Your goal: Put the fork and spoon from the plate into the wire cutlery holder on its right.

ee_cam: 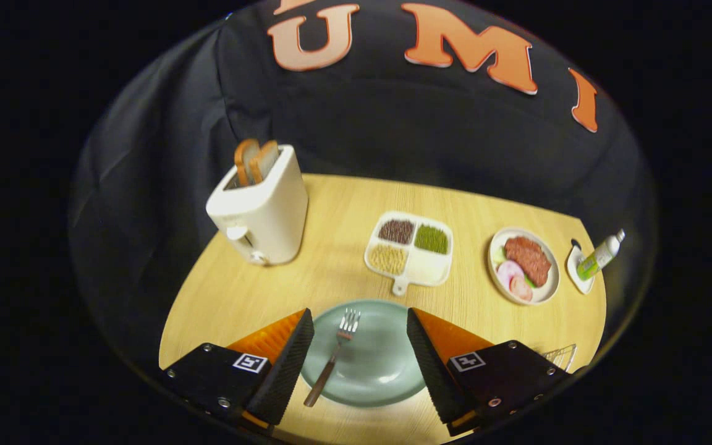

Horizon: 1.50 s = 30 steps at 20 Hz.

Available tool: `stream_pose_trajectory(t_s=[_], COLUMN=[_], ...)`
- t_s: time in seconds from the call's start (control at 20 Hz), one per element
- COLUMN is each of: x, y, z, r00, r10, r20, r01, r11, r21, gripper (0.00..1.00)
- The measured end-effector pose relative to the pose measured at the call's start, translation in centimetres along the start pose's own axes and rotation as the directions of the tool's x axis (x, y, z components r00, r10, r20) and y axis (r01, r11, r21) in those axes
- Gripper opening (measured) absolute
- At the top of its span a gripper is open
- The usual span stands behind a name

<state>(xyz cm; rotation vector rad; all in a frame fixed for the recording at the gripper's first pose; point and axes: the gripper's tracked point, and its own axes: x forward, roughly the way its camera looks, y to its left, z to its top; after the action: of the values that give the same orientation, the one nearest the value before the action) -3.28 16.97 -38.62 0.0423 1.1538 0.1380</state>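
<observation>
The main risk is a poor grip on the fork (333, 355): it lies flat on the smooth green plate (387, 371), so fingers coming down on the thin handle could skid it across the glaze or pinch only one edge and let it tilt and drop on the way to the wire cutlery holder (560, 356), of which just a corner shows beyond the right finger. A push on the plate rim might also shift the plate on the desk (331, 259). The gripper (361, 346) hovers with its fingers spread wide and holding nothing. The fork lies between them, nearer the left finger, tines pointing away toward the divided tray (410, 251) and handle running back toward the plate's near rim. No spoon can be made out on the plate.
</observation>
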Motion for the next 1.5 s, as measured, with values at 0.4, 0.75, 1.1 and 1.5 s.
stream_pose_trajectory(t_s=[0.4, 0.75, 1.1, 1.5], x=[5.9, 7.8, 7.8, 5.2], y=[0.6, 0.9, 0.9, -0.9], z=[-6.9, -10.7, -10.7, -7.6], r00=[0.939, 0.876, 0.872, 0.937], r10=[-0.010, -0.067, -0.049, -0.008], r20=[-0.342, -0.477, -0.487, -0.348], r01=[0.030, 0.091, 0.087, 0.057], r11=[0.998, 0.995, 0.995, 0.990], r21=[0.054, 0.028, 0.056, 0.129], gripper=[0.86, 0.60, 0.07, 0.02])
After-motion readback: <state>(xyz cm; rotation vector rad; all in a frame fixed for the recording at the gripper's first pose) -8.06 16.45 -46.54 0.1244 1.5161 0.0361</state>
